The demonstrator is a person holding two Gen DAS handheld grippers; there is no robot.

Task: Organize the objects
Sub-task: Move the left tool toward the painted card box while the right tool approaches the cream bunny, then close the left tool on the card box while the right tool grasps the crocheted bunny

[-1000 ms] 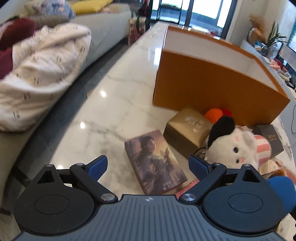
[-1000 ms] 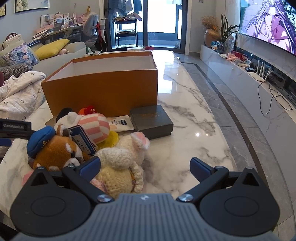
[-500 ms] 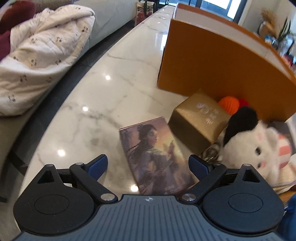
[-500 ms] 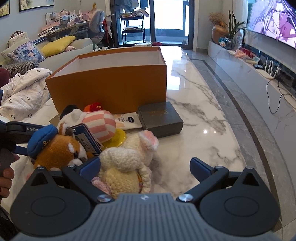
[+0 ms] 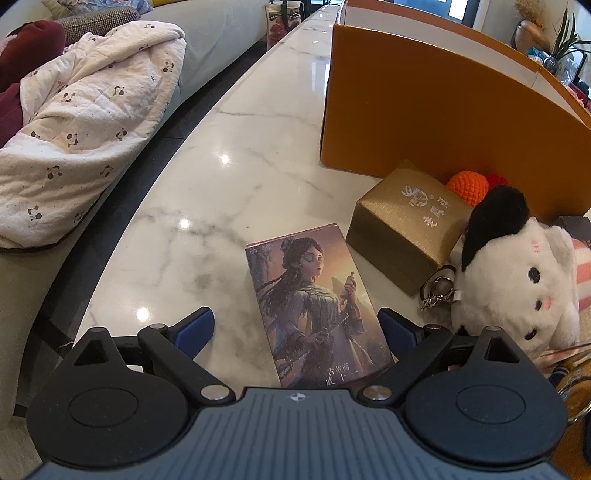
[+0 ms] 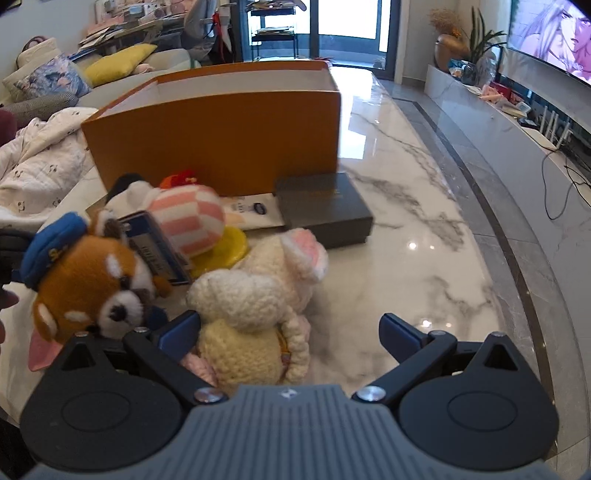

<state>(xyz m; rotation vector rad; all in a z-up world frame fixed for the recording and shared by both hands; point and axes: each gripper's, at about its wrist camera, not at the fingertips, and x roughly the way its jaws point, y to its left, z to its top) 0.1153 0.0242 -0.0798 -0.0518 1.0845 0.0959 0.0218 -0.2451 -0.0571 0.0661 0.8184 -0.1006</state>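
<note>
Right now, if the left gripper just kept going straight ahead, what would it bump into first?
Most likely the illustrated card box, lying flat on the marble table between the open fingers of the left gripper. Depth is hard to judge.

A white marble table (image 5: 221, 192) with grey veins carries everything. To its left runs a grey sofa (image 5: 218, 33). On the sofa lies a crumpled white quilt (image 5: 85, 122) printed with small pandas, beside a dark red cushion (image 5: 26, 55). Further along the sofa sit a yellow pillow (image 6: 118, 68) and a floral pillow (image 6: 55, 77). To the table's right, a television (image 6: 554, 37) shows an animated face above a long white cabinet (image 6: 517, 122). Near the cabinet's far end stand a bronze vase (image 6: 448, 48) and a leafy plant (image 6: 484, 40).
</note>
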